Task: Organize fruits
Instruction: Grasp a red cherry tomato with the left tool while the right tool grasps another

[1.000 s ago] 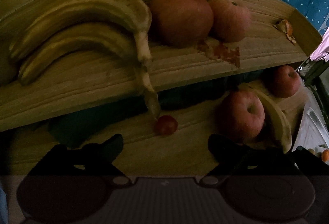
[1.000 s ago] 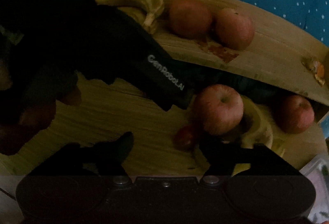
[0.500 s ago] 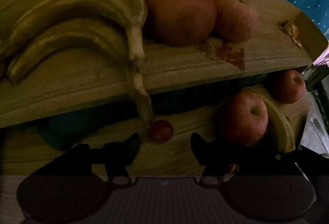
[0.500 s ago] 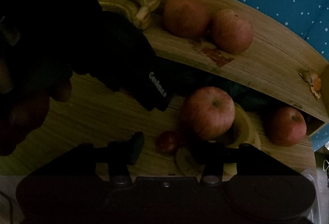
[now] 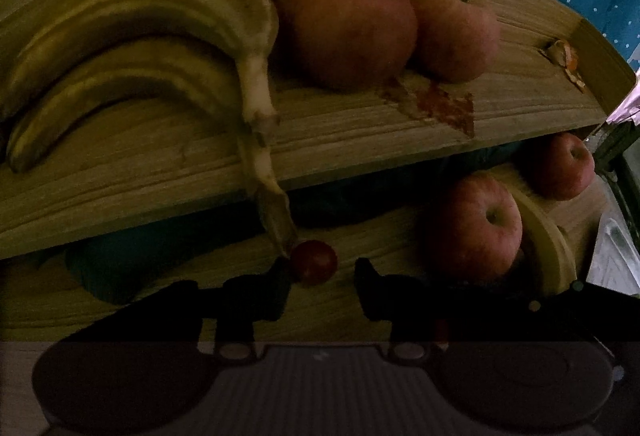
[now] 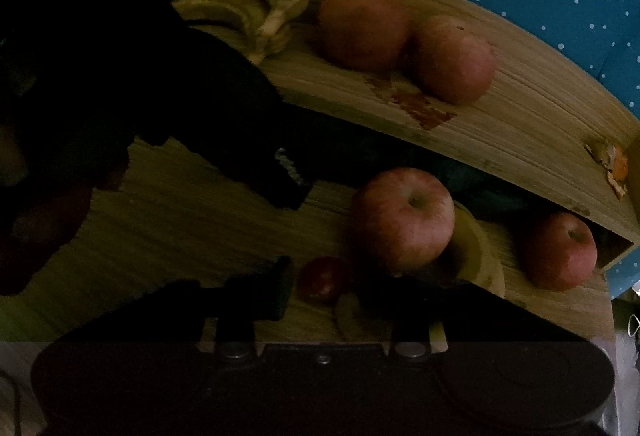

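The risk we see is a nudge rather than a pick: the small round dark-red fruit (image 5: 314,262) lies on the lower wooden bench (image 5: 180,276) and looks free to roll, so if one finger reaches it before the other we would expect it to skid off toward the large red apple (image 5: 476,226) resting on a pale yellow ring-shaped stand (image 5: 548,240). A second hazard, in our judgement, is the brown tip of the yellow banana bunch (image 5: 132,36), which hangs over the edge of the upper wooden shelf (image 5: 360,140) almost onto the small fruit; the near finger could catch it and drag the bunch. Our left claw (image 5: 322,286) is spread, the fruit just ahead of its gap and close to the left fingertip. Our right claw (image 6: 324,288) is also spread, the same fruit (image 6: 324,278) sitting between its fingers. With both claws aimed at one fruit, they may collide. Two more red apples (image 5: 348,24) sit on the shelf, another (image 5: 560,166) further right below.
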`<state>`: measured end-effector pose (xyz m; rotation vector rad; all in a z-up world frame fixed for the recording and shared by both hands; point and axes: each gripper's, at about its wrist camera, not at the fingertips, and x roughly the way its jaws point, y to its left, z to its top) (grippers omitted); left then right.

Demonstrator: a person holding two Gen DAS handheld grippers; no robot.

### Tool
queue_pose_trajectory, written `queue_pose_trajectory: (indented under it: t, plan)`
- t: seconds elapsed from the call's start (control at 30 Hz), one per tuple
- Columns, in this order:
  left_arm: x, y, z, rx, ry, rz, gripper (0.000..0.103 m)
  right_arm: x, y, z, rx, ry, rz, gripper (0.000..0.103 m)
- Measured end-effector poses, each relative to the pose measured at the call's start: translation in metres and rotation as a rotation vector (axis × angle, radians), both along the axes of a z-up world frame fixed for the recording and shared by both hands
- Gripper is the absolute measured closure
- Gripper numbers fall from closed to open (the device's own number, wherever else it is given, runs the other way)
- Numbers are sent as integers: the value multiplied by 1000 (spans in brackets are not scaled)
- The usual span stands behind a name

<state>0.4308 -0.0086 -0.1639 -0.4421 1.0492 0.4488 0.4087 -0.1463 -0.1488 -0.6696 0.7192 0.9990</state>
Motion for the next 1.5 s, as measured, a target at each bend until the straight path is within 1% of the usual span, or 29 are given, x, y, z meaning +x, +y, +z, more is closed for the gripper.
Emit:
queue_pose_trajectory:
  t: [0.07, 0.17, 0.27, 0.33, 0.57, 0.67, 0.8, 0.9, 1.03, 1.13, 1.2, 1.3, 1.4, 1.5]
  plan:
    - [-1, 1, 2, -4, -6, -5, 69, -1, 1, -1, -7, -7, 8, 69]
    - [-4, 3, 2, -1, -12, -18, 76, -2, 2, -2, -21, -16, 20, 69]
    - [-7, 3, 2, -3, -18, -30, 77, -3, 3, -3, -39, -31, 26, 73]
    - [-11, 4, 1, -5, -23, -35, 77, -5, 5, -3, -48, -35, 31, 74]
    - [-31, 1, -1, -11, -18, -58, 77, -15, 13, -5, -113, -100, 85, 76]
    - [-46, 2, 2, -20, -17, -51, 77, -21, 14, -6, -126, -116, 82, 76]
    - [-66, -1, 4, -36, 8, -38, 77, -26, 16, -8, -136, -127, 72, 74]
    - [-82, -3, 10, -43, 5, -31, 77, -25, 19, -7, -158, -128, 111, 74]
    - [-100, 0, 18, -49, -10, -18, 77, -20, 20, -4, -183, -100, 129, 77]
    - [-111, 2, 21, -57, -17, -4, 77, -21, 23, -4, -174, -100, 108, 78]
    - [-118, 4, 21, -63, -14, 1, 77, -25, 24, -4, -157, -53, 86, 78]
    - [-130, 6, 20, -68, -8, 6, 77, -40, 26, -4, -138, -25, 77, 78]
    - [-141, 12, 21, -68, -6, 12, 77, -53, 27, -1, -116, 28, 55, 79]
    - [-153, 14, 24, -60, -3, 16, 77, -67, 27, 0, -104, 52, 43, 79]
